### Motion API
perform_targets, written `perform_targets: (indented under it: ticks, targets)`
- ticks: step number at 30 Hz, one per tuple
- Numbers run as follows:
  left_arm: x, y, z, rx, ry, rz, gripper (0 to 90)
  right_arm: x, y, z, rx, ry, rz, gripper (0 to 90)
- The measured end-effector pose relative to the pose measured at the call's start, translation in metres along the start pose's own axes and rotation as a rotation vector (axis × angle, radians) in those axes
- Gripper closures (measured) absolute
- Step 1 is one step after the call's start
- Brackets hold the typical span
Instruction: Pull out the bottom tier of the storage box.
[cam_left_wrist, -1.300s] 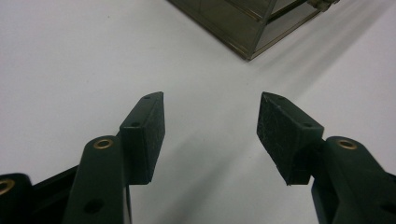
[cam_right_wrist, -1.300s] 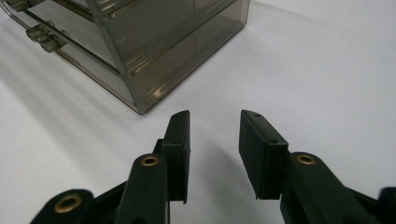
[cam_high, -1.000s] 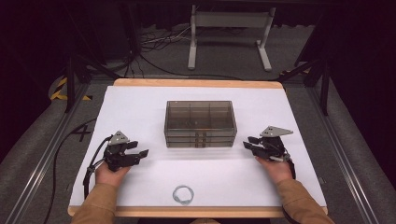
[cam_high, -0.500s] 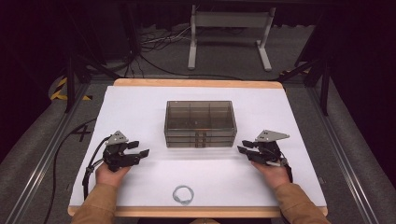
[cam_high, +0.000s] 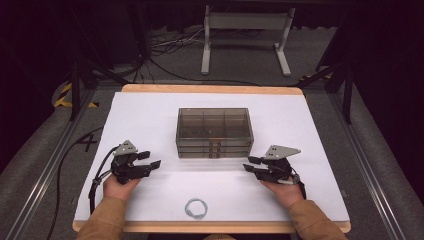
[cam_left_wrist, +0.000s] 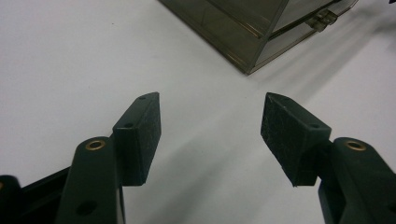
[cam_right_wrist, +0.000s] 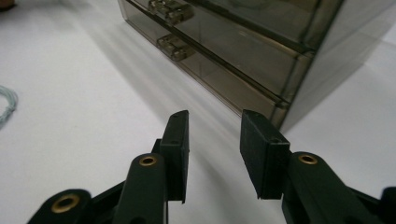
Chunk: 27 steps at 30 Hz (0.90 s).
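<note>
A smoky clear plastic box (cam_high: 214, 132) with stacked drawers and small latches stands at the middle of the white table (cam_high: 150, 115). My left gripper (cam_high: 153, 165) rests low on the table to the box's front left, open and empty; its own view shows wide-set pads (cam_left_wrist: 142, 130) and the box's corner (cam_left_wrist: 254, 37). My right gripper (cam_high: 248, 166) lies at the box's front right, open with a narrower gap, nothing between its pads (cam_right_wrist: 177, 149). The box's drawer fronts (cam_right_wrist: 224, 60) sit close ahead of it. A pale coiled ring of cord (cam_high: 195, 208) lies near the front edge.
Both hands in tan sleeves hold the grippers near the table's front. The coiled cord (cam_right_wrist: 5, 107) lies off to the left in the right gripper view. Behind the table are a metal stand (cam_high: 245, 30), floor cables and dark rails along both sides.
The right gripper has slid left and slightly toward the front, closer to the box's front right corner. The left gripper has barely moved.
</note>
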<state>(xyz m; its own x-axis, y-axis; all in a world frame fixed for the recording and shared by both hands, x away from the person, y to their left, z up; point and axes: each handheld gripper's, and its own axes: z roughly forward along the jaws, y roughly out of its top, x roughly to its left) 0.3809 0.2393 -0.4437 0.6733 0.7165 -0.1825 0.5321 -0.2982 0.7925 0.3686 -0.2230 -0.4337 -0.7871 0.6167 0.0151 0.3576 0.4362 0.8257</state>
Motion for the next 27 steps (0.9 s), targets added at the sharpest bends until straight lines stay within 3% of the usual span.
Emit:
perform_targets:
  ticks: [17, 27]
  targets:
    - [-0.003, -0.001, 0.001, 0.015, 0.009, 0.005, 36.9, 0.024, 0.007, 0.022, 0.001, 0.071, -0.039, 59.5]
    - [-0.004, -0.001, 0.001, 0.02, 0.005, 0.004, 36.9, 0.031, 0.009, 0.031, 0.025, 0.056, -0.094, 56.0]
